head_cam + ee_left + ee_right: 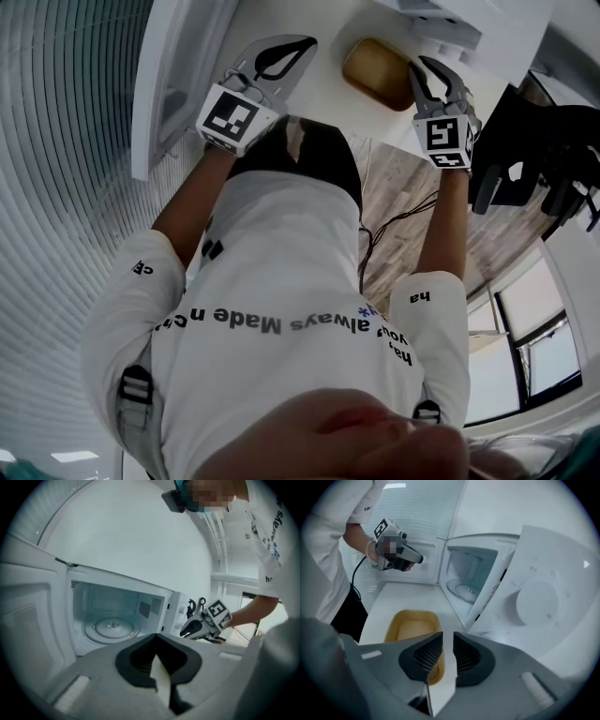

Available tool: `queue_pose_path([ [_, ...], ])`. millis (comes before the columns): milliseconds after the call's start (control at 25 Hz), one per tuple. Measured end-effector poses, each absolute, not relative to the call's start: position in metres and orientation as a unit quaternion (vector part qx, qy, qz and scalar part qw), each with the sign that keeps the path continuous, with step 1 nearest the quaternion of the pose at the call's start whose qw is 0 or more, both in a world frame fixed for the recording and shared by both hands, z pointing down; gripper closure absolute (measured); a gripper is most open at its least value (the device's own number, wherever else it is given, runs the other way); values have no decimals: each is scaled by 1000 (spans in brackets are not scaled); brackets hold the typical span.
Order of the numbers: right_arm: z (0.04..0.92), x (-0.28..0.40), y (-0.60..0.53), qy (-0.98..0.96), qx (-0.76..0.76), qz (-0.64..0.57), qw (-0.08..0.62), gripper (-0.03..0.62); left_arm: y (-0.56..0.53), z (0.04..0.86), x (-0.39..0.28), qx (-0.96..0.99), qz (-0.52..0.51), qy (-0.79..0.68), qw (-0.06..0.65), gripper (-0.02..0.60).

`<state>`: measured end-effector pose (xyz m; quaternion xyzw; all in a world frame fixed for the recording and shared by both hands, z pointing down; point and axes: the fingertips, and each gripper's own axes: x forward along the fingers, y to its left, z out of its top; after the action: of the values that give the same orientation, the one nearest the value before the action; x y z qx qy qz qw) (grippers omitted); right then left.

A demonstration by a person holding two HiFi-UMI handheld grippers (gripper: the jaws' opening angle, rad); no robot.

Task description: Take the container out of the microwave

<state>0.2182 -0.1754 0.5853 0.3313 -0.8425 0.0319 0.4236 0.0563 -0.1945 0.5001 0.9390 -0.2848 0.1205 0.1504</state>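
Head view looks down on a white counter (323, 98), with wood-grain floor (403, 197) beside it, a ribbed white wall (66, 141) at the left and a window (539, 328) at the lower right. One microwave (471, 576) stands on the counter, its door (28, 616) swung wide and one glass turntable (110, 627) inside. One tan container (378, 72) sits on the counter outside, in front of the microwave. There are two grippers. The left gripper (298, 45) has its tips pressed together on nothing. The right gripper (427, 66), at the container's end, has its jaws slightly parted, gripping nothing.
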Motion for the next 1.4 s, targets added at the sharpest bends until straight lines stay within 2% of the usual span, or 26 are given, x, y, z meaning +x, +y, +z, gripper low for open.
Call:
queue_pose_path([
  [360, 436, 180, -173, -855, 452, 93, 238, 557, -186, 419, 58, 945, 87, -281, 146, 578],
  [560, 366, 157, -161, -853, 480, 111, 172, 565, -174, 364, 61, 949, 67, -274, 141, 578],
  [920, 258, 134, -145, -845, 515, 97, 103, 569, -155, 264, 65, 957, 32, -265, 111, 578],
  [1400, 183, 114, -124, -852, 515, 63, 74, 579, -138, 195, 61, 957, 11, -275, 92, 578],
])
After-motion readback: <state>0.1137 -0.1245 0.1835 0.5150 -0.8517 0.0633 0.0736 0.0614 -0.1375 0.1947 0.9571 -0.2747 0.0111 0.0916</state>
